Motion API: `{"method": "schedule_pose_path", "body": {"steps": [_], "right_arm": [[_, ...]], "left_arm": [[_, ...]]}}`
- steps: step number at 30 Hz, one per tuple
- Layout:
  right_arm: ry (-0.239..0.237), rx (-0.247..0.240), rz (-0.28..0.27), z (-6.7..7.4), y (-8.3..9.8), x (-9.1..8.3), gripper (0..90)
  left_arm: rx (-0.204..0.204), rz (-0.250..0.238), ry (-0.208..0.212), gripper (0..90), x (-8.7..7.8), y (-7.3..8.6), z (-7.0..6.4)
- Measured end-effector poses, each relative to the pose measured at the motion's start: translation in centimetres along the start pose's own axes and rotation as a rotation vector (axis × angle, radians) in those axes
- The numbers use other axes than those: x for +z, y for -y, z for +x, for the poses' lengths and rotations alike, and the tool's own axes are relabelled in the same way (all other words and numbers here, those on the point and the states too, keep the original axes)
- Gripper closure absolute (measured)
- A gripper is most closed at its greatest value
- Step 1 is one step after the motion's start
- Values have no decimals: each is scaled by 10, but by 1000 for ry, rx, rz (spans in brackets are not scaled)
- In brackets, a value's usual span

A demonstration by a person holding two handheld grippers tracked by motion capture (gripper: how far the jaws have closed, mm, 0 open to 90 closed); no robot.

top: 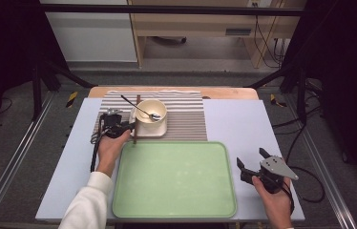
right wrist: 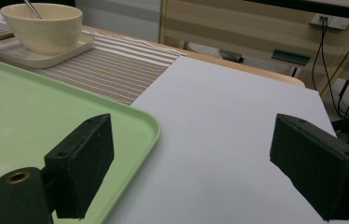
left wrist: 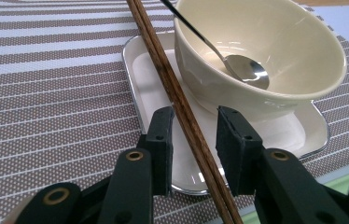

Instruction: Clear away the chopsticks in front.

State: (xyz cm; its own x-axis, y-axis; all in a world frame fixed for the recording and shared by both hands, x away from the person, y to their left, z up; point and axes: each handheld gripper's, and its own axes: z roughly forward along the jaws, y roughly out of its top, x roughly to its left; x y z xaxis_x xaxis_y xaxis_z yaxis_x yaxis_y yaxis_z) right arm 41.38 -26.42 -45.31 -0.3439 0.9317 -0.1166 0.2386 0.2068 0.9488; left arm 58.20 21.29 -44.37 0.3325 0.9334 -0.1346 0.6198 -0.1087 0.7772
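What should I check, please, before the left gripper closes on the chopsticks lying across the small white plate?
1. Chopsticks lie between the left gripper jaws: ok.
2. Jaws closed on them: not ok, gaps on both sides.
3. Bowl clear of the jaws: ok, just beyond.
4. Spoon resting inside the bowl: ok.
5. Green tray free for placing: ok.
6. Right gripper open, away from the plate: ok.

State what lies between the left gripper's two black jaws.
A pair of dark wooden chopsticks runs through the left gripper, resting across the white square plate, as the left gripper view shows.
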Motion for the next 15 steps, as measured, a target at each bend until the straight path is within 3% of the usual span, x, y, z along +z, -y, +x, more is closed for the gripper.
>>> {"method": "schedule_pose_path", "body": {"steps": [9, 15], "right_arm": [[3, 2, -1, -1, 0, 0, 139], [2, 6, 5, -1, 0, -1, 140]], "left_arm": [[-5, 24, -51, 710, 10, 2, -4], [-17, 27, -56, 721, 12, 3, -4]]}}
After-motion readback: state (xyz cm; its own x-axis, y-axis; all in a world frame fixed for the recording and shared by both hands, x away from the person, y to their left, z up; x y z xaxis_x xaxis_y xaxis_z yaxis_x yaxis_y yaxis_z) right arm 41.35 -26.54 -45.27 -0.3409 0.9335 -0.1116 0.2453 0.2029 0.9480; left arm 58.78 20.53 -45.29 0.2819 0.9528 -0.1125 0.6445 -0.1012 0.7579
